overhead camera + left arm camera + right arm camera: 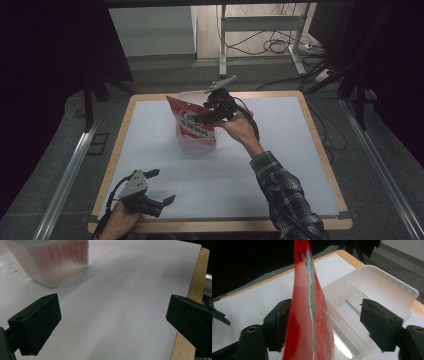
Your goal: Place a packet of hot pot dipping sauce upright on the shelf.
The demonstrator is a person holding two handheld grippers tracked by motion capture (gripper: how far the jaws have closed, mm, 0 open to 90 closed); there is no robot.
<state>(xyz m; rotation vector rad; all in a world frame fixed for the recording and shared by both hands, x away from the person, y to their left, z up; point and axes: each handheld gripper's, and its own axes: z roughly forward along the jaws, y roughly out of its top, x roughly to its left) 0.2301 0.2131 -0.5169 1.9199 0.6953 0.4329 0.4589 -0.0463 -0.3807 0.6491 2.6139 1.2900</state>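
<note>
My right gripper (212, 114) is over the far middle of the table (150, 150), at a red packet (192, 122) that stands on its edge in a clear plastic box (196, 140). In the right gripper view the packet (312, 315) rises between my two jaws. It lies against the left jaw, and there is a wide gap to the right jaw, so the jaws are apart and do not squeeze it. I cannot tell if the packet rests on the jaw or only leans there. Behind the packet I see the box (387, 290), pale and half transparent, with its open top toward me.

My left gripper (155, 187) is near the front left corner of the table, low over the white sheet (280, 150). Its jaws are wide apart with nothing between them. In the left gripper view the box (52, 262) is further away, at the upper left, with red colour showing through its wall. The wooden edge of the table (197, 282) runs along the right side.
</note>
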